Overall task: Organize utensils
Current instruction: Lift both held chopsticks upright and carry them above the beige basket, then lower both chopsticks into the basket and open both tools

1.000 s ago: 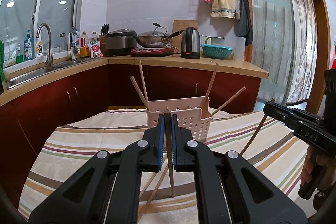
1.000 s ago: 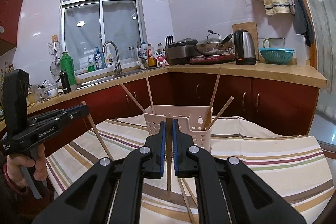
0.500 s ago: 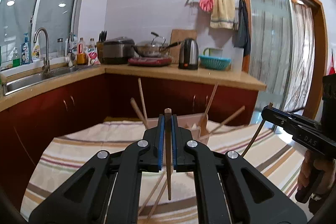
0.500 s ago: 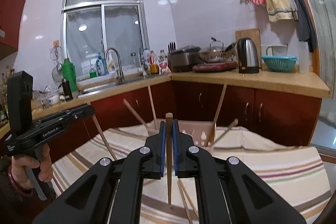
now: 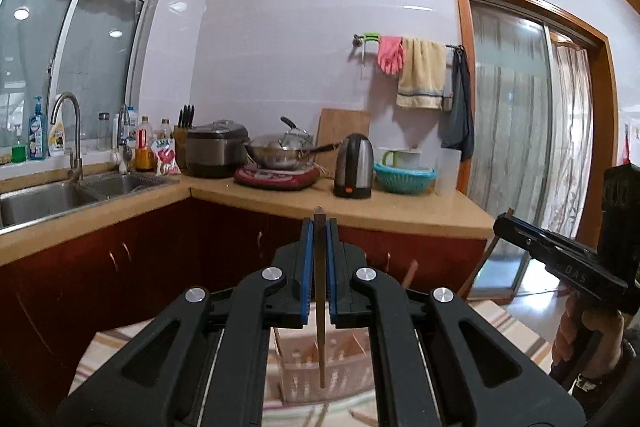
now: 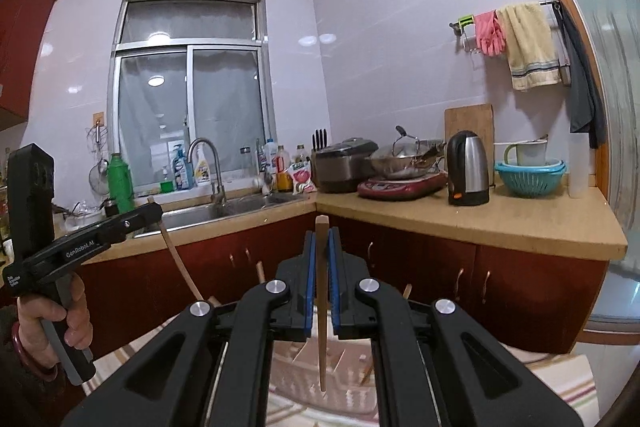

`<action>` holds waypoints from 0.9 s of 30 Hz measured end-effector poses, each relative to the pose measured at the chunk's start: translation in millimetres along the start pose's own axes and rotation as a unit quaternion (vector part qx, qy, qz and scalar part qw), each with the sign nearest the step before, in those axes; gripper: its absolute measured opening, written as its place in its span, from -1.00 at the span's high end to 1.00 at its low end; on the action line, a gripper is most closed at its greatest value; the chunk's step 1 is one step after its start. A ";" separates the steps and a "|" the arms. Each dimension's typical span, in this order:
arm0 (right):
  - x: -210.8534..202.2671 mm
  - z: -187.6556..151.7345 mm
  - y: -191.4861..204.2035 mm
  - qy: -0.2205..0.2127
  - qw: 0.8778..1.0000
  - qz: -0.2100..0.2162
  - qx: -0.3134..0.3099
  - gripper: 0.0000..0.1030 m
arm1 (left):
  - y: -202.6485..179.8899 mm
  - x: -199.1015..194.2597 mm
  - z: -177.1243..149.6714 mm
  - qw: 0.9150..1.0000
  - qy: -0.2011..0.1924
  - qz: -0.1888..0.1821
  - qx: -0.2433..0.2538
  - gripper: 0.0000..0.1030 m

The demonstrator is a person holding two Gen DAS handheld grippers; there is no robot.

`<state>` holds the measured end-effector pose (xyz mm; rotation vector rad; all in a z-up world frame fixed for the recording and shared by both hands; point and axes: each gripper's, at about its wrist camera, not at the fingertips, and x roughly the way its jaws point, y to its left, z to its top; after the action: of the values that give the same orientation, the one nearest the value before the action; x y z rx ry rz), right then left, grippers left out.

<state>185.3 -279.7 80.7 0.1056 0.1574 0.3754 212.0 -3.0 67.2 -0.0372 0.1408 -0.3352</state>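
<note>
My left tool (image 5: 319, 267) is clamped on a chopstick (image 5: 320, 307) that hangs upright, tip over the pink basket (image 5: 320, 371). My right tool (image 6: 321, 275) pinches a second chopstick (image 6: 322, 327) above the same basket (image 6: 340, 379); other sticks seem to stand inside it, though blurred.

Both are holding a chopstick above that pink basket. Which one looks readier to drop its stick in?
Hard to separate, perhaps left. The left hand-held gripper holds its chopstick upright, tip hanging over the basket. The right hand-held gripper holds its chopstick much the same way over it.
</note>
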 end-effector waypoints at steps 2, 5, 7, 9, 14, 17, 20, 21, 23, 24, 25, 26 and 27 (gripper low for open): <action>9.6 4.1 -4.6 -0.003 1.000 -0.006 -0.002 0.87 | 1.7 11.4 5.5 1.000 -0.008 0.007 0.000 0.87; 26.5 3.3 -12.3 -0.003 1.000 -0.019 -0.006 0.87 | 5.2 31.1 6.9 1.000 -0.012 0.019 -0.003 0.87; 35.4 -0.5 -18.1 0.003 1.000 -0.021 0.001 0.87 | 8.8 46.4 2.0 1.000 -0.011 0.027 -0.006 0.87; 49.0 -9.3 -26.9 0.014 0.999 -0.025 0.014 0.87 | 13.5 60.3 -5.7 0.999 -0.003 0.028 -0.016 0.87; 77.2 -35.5 -41.0 0.048 0.998 -0.026 0.043 0.87 | 27.5 101.3 -36.8 0.998 0.038 0.036 -0.038 0.87; 91.9 -53.3 -48.3 0.072 0.995 -0.022 0.063 0.87 | 35.5 119.4 -58.9 0.996 0.064 0.041 -0.047 0.87; 104.3 -68.8 -54.5 0.094 0.992 -0.021 0.076 0.87 | 43.5 131.2 -73.7 0.994 0.087 0.042 -0.053 0.87; 106.9 -72.5 -55.5 0.100 0.992 -0.021 0.079 0.87 | 45.6 134.4 -78.0 0.993 0.094 0.043 -0.055 0.87; 110.4 -79.4 -58.0 0.108 0.990 -0.022 0.085 0.87 | 49.2 137.7 -84.5 0.992 0.102 0.044 -0.060 0.76; 111.2 -81.3 -58.3 0.111 0.990 -0.021 0.085 0.86 | 50.6 138.5 -87.6 0.992 0.105 0.048 -0.060 0.62; 111.6 -82.2 -58.1 0.111 0.990 -0.021 0.085 0.83 | 51.2 139.1 -88.4 0.991 0.105 0.050 -0.060 0.54; 110.8 -82.9 -58.1 0.110 0.990 -0.021 0.085 0.76 | 51.9 138.7 -89.7 0.991 0.106 0.052 -0.061 0.32; 109.9 -83.0 -57.6 0.107 0.990 -0.024 0.085 0.49 | 51.9 138.0 -89.8 0.991 0.104 0.055 -0.062 0.11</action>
<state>292.4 -285.9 -23.1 0.2297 0.4041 0.3242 345.0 -0.8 -43.0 -0.1173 0.3700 -0.2202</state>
